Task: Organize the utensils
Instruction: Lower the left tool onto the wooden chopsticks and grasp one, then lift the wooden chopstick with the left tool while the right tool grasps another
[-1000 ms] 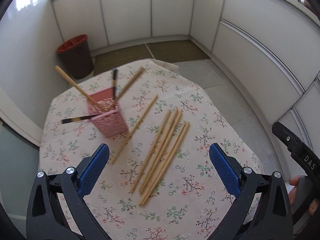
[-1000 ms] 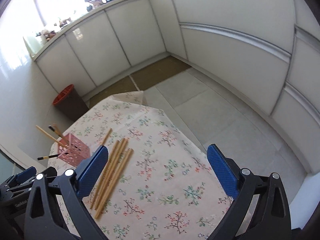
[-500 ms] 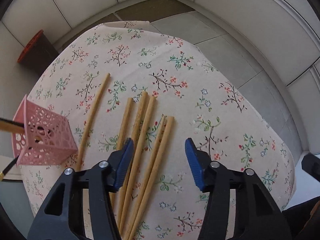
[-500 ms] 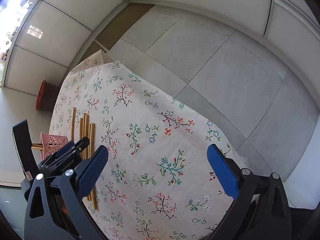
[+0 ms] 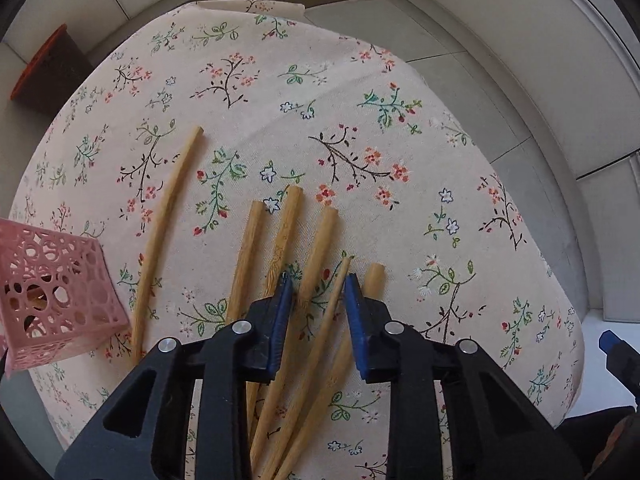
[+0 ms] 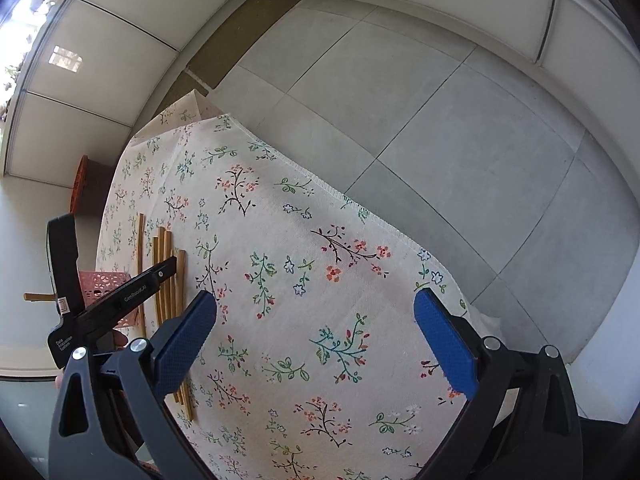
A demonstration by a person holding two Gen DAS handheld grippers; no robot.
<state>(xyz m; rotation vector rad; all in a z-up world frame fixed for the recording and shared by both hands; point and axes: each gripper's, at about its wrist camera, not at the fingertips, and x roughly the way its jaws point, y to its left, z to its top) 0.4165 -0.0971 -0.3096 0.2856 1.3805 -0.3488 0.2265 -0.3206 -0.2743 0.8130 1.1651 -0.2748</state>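
A home kitchen. White glossy cabinets [image 6: 120, 60] line the walls above a grey tiled floor [image 6: 440, 120], with a brown mat [image 6: 244, 28] at their foot. A flowered cloth [image 5: 320, 120] covers the tabletop, bearing wooden chopsticks [image 5: 248, 256] and a pink holder [image 5: 52, 296]. A red-rimmed bin [image 5: 44, 68] stands beside.

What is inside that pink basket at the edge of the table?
Through the holes of the pink basket a bit of light wood shows, probably a chopstick. In the right wrist view a wooden stick pokes out of it. Its walls and the picture edge hide the rest.
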